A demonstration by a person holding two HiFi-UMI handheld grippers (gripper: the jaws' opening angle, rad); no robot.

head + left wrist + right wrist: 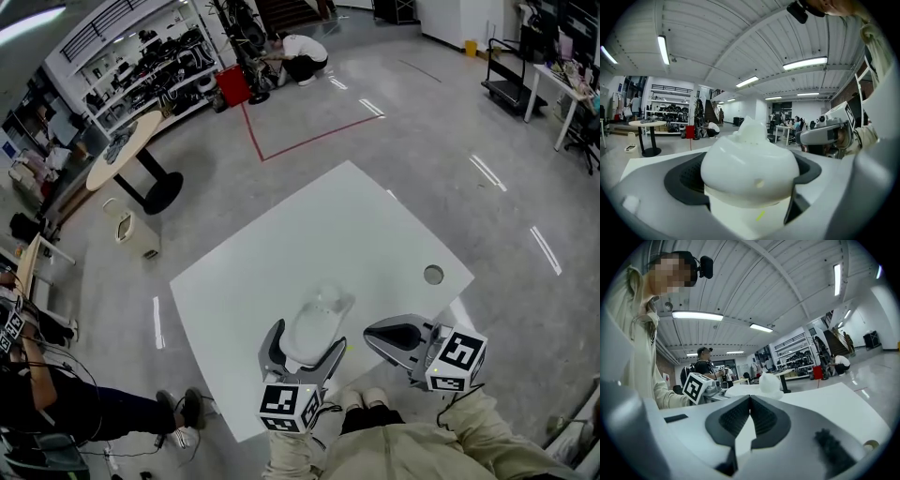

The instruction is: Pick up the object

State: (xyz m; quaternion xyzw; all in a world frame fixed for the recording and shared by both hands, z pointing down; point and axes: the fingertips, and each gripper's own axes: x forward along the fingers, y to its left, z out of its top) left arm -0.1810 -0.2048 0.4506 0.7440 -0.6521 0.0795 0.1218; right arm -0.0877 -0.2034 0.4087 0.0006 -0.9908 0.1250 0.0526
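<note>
Where left gripper [307, 342] clamps, white object [317, 314] sits between.

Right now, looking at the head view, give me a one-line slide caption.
Left gripper closed on a white object at the white table's near edge; right gripper shut and empty alongside.

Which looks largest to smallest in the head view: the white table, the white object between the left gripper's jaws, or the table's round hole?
1. white table
2. white object, between the left gripper's jaws
3. round hole
</note>
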